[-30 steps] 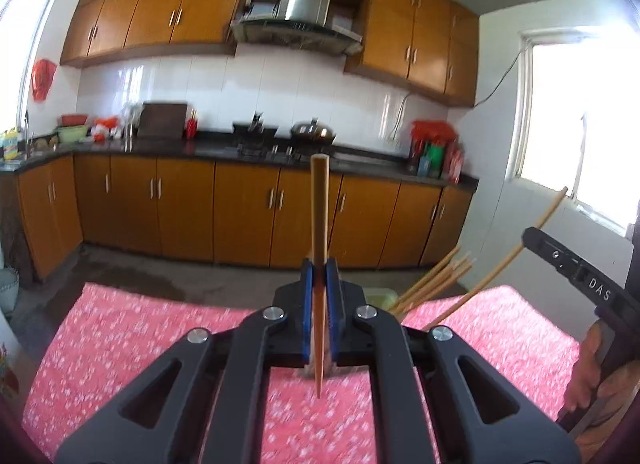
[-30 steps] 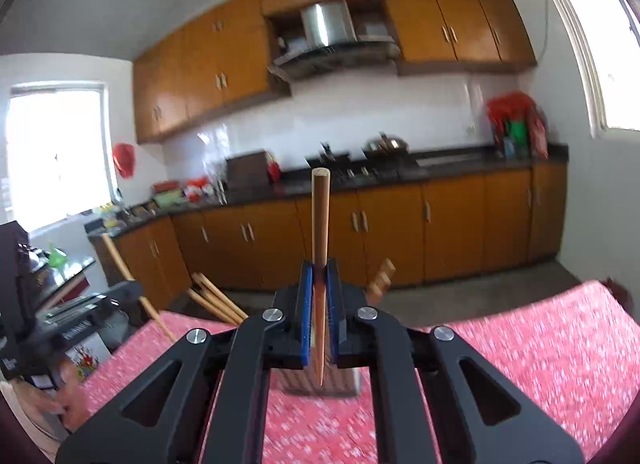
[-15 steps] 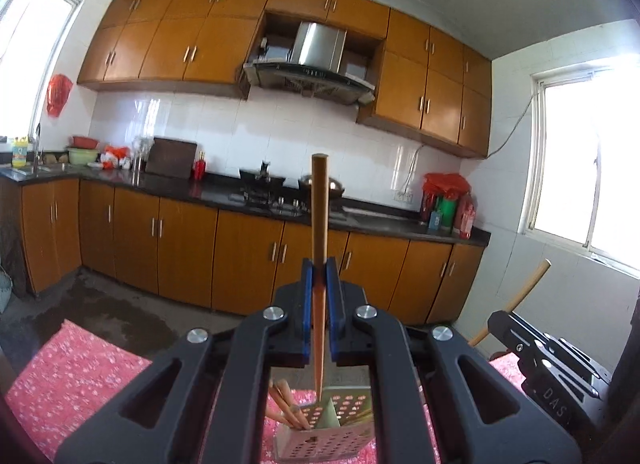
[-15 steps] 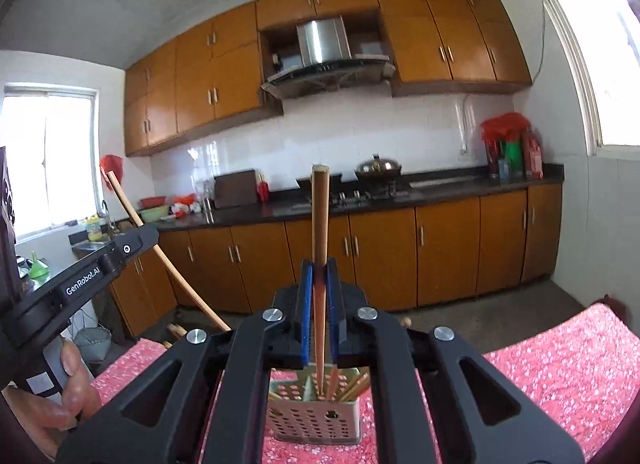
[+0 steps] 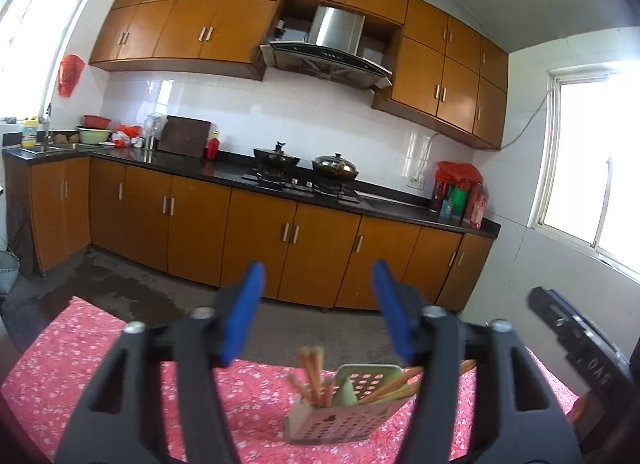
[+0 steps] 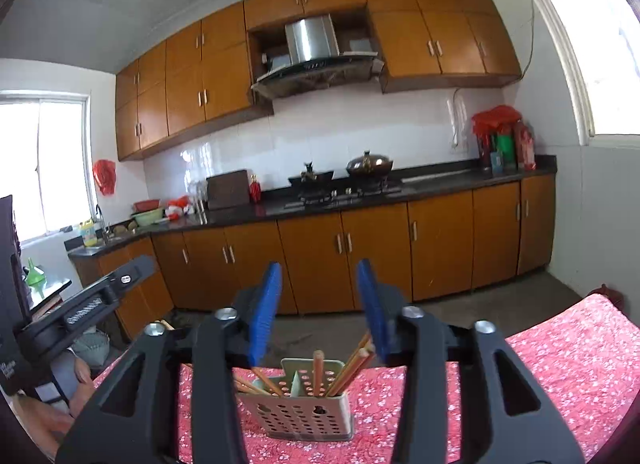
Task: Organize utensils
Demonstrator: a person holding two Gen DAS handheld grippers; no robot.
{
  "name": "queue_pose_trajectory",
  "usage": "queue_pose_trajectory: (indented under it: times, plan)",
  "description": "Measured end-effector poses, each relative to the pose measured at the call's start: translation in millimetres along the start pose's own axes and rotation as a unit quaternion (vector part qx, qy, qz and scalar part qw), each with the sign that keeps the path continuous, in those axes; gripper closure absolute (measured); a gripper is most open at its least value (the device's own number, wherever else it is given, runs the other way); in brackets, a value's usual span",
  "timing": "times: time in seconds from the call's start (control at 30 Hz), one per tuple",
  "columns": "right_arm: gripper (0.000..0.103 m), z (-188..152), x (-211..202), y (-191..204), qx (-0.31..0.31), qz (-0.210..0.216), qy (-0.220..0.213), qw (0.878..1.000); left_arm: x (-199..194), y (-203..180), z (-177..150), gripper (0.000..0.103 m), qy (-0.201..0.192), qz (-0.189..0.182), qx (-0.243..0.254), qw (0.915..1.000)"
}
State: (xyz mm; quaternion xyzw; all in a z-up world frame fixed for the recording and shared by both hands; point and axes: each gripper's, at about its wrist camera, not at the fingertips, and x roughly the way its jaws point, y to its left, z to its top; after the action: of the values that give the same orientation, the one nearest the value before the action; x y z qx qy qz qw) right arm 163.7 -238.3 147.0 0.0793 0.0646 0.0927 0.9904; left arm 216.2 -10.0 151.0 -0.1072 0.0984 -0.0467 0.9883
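A pale green perforated utensil holder (image 5: 340, 424) stands on the red floral tablecloth (image 5: 80, 364), just below and ahead of both grippers. Several wooden chopsticks (image 5: 314, 368) lean inside its two compartments. My left gripper (image 5: 316, 304) hovers over the holder; its jaws are opening and nothing is between the blue pads. In the right wrist view the same holder (image 6: 296, 416) with chopsticks (image 6: 318, 372) sits under my right gripper (image 6: 318, 304), whose jaws are also opening with nothing between them.
The right gripper's black body (image 5: 576, 336) shows at the left view's right edge. The left gripper (image 6: 88, 304) and a hand (image 6: 76, 376) show at the right view's left edge. Beyond the table's far edge lie bare floor and brown kitchen cabinets (image 6: 360, 252).
Each gripper was shut on an upright chopstick. Both jaws now stand apart, and those chopsticks are gone from the pads. The holder has come into view below both grippers.
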Motion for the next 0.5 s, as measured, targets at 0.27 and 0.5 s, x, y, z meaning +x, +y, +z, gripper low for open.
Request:
queue_pose_trajectory:
  times: [0.27,0.5]
  plan:
    - [0.002,-33.0,-53.3,9.8,-0.056,-0.058,-0.016,0.997,-74.0,25.8,-35.9,0.004,0.004,0.041,0.06,0.9973]
    - [0.002,-85.6,-72.2,18.6,-0.05,-0.077,0.046,0.995,-121.5,35.6,-99.3,0.004,0.028,0.098,0.088,0.9908]
